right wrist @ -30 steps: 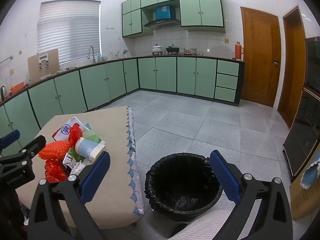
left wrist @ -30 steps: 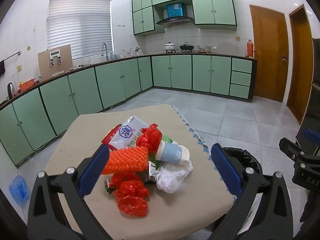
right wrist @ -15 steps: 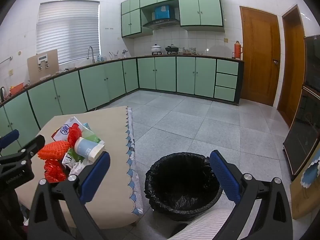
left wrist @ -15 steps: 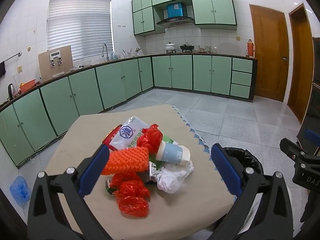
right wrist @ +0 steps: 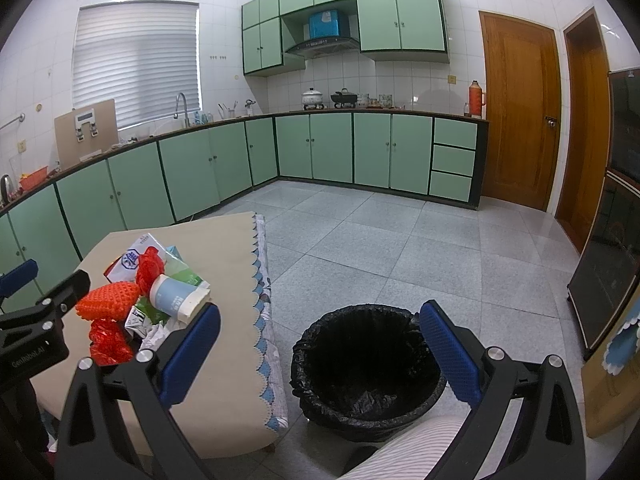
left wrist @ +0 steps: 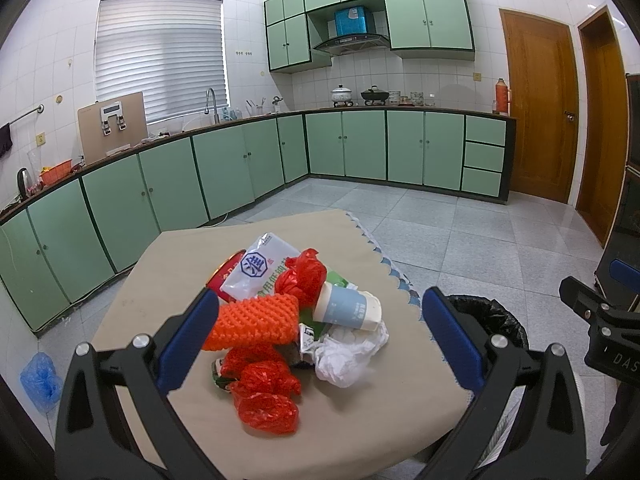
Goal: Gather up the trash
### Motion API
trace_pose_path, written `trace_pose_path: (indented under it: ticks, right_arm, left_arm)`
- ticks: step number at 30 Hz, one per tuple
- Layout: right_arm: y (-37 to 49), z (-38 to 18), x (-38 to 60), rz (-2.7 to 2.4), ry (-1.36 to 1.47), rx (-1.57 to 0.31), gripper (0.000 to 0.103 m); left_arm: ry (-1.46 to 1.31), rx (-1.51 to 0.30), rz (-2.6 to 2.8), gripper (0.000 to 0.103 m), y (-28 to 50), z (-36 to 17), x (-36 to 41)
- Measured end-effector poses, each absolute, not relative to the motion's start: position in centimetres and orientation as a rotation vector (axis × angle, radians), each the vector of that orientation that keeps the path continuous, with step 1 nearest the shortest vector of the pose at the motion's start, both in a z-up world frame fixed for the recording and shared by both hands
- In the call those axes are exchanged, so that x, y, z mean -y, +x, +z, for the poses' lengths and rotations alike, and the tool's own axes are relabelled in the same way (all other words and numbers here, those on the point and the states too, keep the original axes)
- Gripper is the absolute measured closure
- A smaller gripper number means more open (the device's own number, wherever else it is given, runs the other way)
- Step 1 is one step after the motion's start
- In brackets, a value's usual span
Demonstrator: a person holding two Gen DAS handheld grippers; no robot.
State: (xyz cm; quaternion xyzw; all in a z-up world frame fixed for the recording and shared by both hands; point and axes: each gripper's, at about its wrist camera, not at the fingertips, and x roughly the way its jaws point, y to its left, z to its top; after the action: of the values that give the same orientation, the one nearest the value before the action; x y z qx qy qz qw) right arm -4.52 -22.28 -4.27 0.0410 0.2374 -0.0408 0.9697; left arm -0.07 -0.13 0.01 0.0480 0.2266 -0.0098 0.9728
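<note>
Both my tongs wide open, empty: left gripper (left wrist: 320,332) over trash pile (left wrist: 296,320) mid-table (left wrist: 400,420), right gripper (right wrist: 320,356) over bin (right wrist: 366,368) off table's right edge. Risk: loose bags snag, drag neighbours off.

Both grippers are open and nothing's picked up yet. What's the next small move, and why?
Probably ease the left gripper forward and down onto the orange foam net. It lies on top of the trash pile, nearest the left finger, and both grippers are open and empty. The right gripper already faces the black-lined bin beside the table, which looks empty.
</note>
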Motion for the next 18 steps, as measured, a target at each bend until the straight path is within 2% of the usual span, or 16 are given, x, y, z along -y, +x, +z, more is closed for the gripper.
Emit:
trace_pose_path:
  ticks: [18]
  right_arm:
    - [-4.59,-4.13,22.44,-0.082,0.085,-0.478,0.006]
  left_arm:
    - [0.098,-0.457,-0.019,0.005,-0.10,0.02,0.16]
